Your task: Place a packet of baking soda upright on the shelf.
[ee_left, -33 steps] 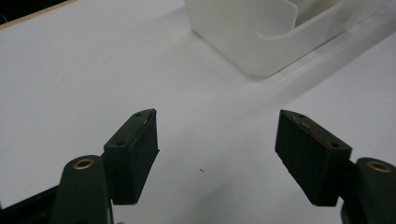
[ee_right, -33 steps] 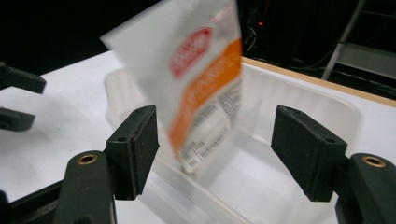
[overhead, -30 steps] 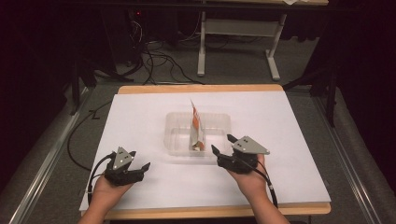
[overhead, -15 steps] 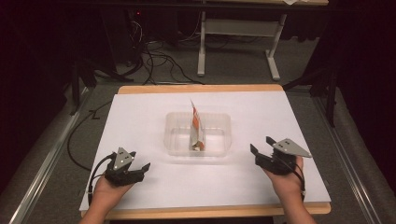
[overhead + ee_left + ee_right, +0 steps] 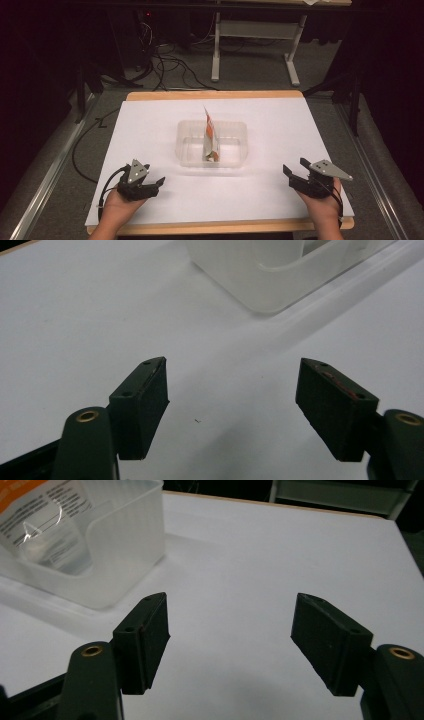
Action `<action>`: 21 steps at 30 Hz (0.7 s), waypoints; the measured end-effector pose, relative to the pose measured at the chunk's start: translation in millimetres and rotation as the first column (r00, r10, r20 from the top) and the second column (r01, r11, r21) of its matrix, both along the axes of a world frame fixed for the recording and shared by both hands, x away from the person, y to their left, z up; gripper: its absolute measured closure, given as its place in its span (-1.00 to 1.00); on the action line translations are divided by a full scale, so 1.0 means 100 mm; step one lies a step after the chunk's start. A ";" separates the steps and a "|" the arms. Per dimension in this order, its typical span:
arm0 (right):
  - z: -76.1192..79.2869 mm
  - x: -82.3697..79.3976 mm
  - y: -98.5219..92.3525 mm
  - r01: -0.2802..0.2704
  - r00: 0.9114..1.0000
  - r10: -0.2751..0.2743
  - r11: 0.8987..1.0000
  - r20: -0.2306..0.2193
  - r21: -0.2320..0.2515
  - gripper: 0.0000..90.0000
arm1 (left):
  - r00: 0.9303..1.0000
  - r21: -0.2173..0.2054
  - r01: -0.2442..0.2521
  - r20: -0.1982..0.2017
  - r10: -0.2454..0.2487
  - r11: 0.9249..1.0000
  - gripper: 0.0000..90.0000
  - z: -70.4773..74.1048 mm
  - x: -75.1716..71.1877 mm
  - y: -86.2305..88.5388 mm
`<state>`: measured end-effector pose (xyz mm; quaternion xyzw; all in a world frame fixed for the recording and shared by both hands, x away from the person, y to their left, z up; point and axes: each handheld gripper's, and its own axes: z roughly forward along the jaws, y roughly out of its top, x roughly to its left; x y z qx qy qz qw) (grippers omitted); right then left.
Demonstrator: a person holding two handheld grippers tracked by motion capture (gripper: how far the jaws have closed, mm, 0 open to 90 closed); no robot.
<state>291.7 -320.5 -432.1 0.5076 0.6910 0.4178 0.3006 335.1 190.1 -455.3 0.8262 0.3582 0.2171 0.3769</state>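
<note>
With both my left gripper (image 5: pixel 156 183) and right gripper (image 5: pixel 292 173) released at frame bottom, I feared toppling the upright packet (image 5: pixel 210 136) in the centre clear tub (image 5: pixel 186 145).

White tabletop, dark room behind

The white tabletop (image 5: pixel 150 130) has a wooden edge; beyond it black cables (image 5: pixel 165 65) lie on grey floor (image 5: pixel 250 75) beside a pale desk frame (image 5: pixel 255 45), with a metal rail (image 5: pixel 45 175) alongside.

My left gripper (image 5: pixel 159 182) low near the table's front-left corner, jaws spread wide and empty, my right gripper (image 5: pixel 290 175) near the front-right corner, jaws likewise apart, both hands at the front edge
</note>
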 end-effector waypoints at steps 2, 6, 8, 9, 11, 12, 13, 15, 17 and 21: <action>-0.02 0.02 0.02 -0.017 1.000 0.017 1.000 -0.004 -0.018 -0.32 | 1.000 -0.001 0.001 -0.004 -0.001 1.000 -0.35 0.00 0.01 0.00; -0.03 0.04 -0.03 -0.005 1.000 0.005 1.000 -0.008 -0.004 -0.33 | 1.000 -0.007 0.000 -0.012 0.000 1.000 -0.35 0.00 0.03 0.02; -0.03 0.04 -0.04 -0.001 1.000 0.001 1.000 -0.009 -0.001 -0.33 | 1.000 -0.012 0.000 -0.011 0.000 1.000 -0.35 0.00 0.03 0.02; -0.03 0.04 -0.07 0.009 1.000 -0.009 1.000 -0.014 0.005 -0.33 | 1.000 -0.015 0.000 -0.010 0.000 1.000 -0.35 0.01 0.02 0.02; -0.04 0.04 -0.10 0.017 1.000 -0.017 1.000 -0.018 0.013 -0.33 | 1.000 -0.020 0.001 -0.004 -0.001 1.000 -0.35 0.01 0.02 0.02; -0.04 0.04 -0.10 0.022 1.000 -0.022 1.000 -0.022 0.018 -0.33 | 1.000 -0.023 0.001 -0.005 -0.002 1.000 -0.35 0.02 0.01 0.03; -0.04 0.04 -0.10 0.022 1.000 -0.022 1.000 -0.022 0.018 -0.33 | 1.000 -0.023 0.001 -0.005 -0.002 1.000 -0.35 0.02 0.01 0.03; -0.05 0.04 -0.11 0.026 0.999 -0.026 0.999 -0.027 0.022 -0.33 | 1.000 -0.021 0.000 -0.005 0.000 1.000 -0.35 0.02 0.02 0.03; -0.05 0.05 -0.11 0.025 0.999 -0.025 1.000 -0.026 0.018 -0.33 | 1.000 -0.022 -0.001 -0.005 0.001 1.000 -0.35 0.02 0.02 0.03; -0.04 0.04 -0.08 0.020 1.000 -0.020 1.000 -0.022 0.002 -0.35 | 1.000 -0.024 -0.001 -0.007 0.001 1.000 -0.35 0.02 0.02 0.03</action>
